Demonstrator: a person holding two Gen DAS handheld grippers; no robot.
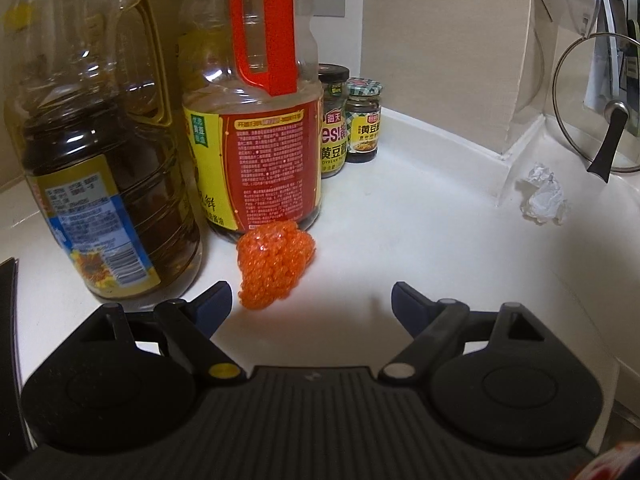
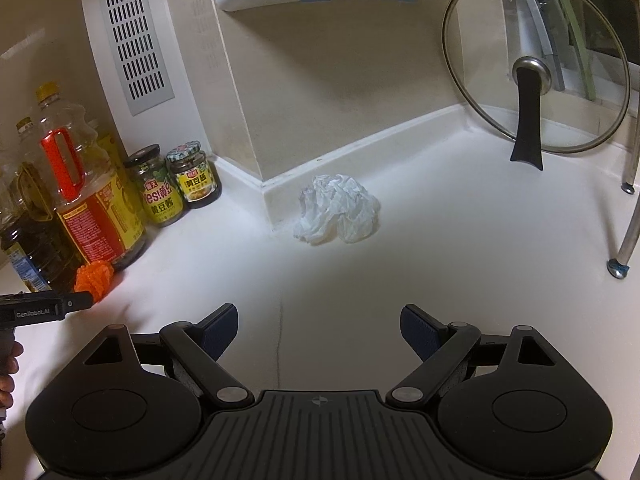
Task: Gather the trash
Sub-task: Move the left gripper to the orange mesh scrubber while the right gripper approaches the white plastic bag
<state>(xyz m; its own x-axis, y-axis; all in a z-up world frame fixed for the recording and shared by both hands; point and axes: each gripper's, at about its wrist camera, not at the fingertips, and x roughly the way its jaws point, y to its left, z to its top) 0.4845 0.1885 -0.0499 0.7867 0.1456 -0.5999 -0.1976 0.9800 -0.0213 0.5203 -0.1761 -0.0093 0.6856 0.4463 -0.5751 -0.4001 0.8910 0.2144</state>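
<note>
A crumpled orange mesh wad [image 1: 275, 264] lies on the white counter [image 1: 400, 240] just ahead of my left gripper [image 1: 312, 300], close to its left finger. That gripper is open with nothing between its fingers. A crumpled white tissue [image 2: 338, 208] rests against the wall corner, straight ahead of my right gripper [image 2: 319, 326], some way off. The right gripper is open and empty too. The same tissue [image 1: 542, 200] shows at the right of the left wrist view. The orange wad [image 2: 94, 276] appears at the left of the right wrist view, beside the other gripper's body [image 2: 44, 308].
Two large oil and sauce bottles [image 1: 100, 152] [image 1: 256, 120] stand right behind the orange wad. Two small jars [image 1: 362, 120] sit in the corner. A glass pot lid [image 2: 536, 68] leans on the wall at the right, near metal rack legs [image 2: 624, 240].
</note>
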